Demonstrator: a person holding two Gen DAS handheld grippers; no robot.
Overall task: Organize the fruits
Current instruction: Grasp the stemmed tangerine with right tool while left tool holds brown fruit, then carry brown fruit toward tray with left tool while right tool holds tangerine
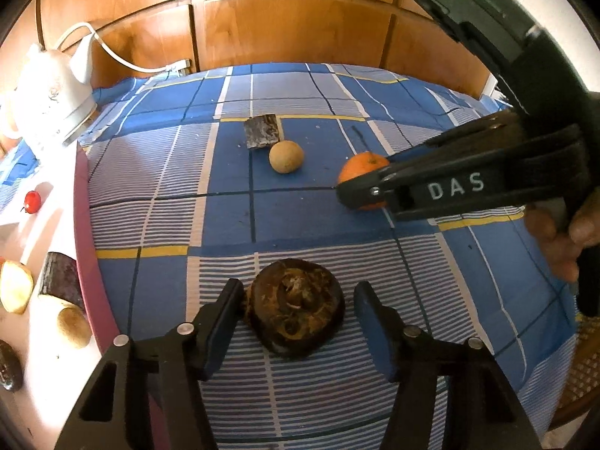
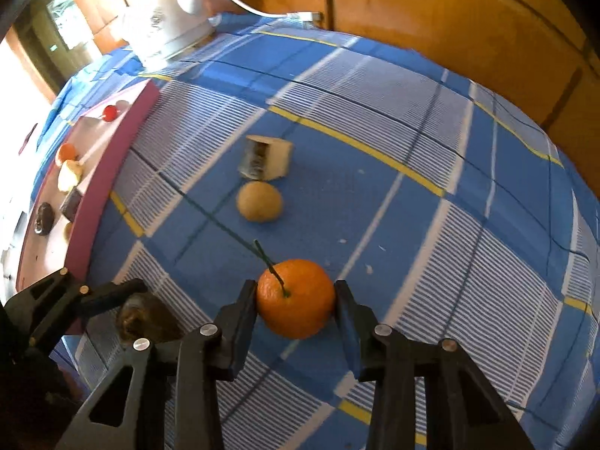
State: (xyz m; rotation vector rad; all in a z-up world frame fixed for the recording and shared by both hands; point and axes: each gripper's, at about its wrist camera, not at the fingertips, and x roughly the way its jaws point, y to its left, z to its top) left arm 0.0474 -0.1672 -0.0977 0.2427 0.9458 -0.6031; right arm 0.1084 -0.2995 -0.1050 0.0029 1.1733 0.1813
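Note:
A dark brown round fruit point(image 1: 296, 305) lies on the blue checked cloth between the fingers of my left gripper point(image 1: 298, 322), which is open around it, left finger touching, right finger apart. An orange mandarin with a stem point(image 2: 296, 307) sits between the fingers of my right gripper point(image 2: 296, 313), both pads against its sides. The mandarin point(image 1: 360, 172) and right gripper show in the left wrist view too. A tan round fruit point(image 2: 259, 201) and a cut wedge point(image 2: 266, 157) lie farther back.
A white tray with a pink rim point(image 1: 80, 225) at the left holds several fruits, among them a red cherry point(image 1: 32, 201). A white kettle point(image 1: 52, 101) stands at the back left. Wooden cabinet doors point(image 1: 285, 26) stand behind the table.

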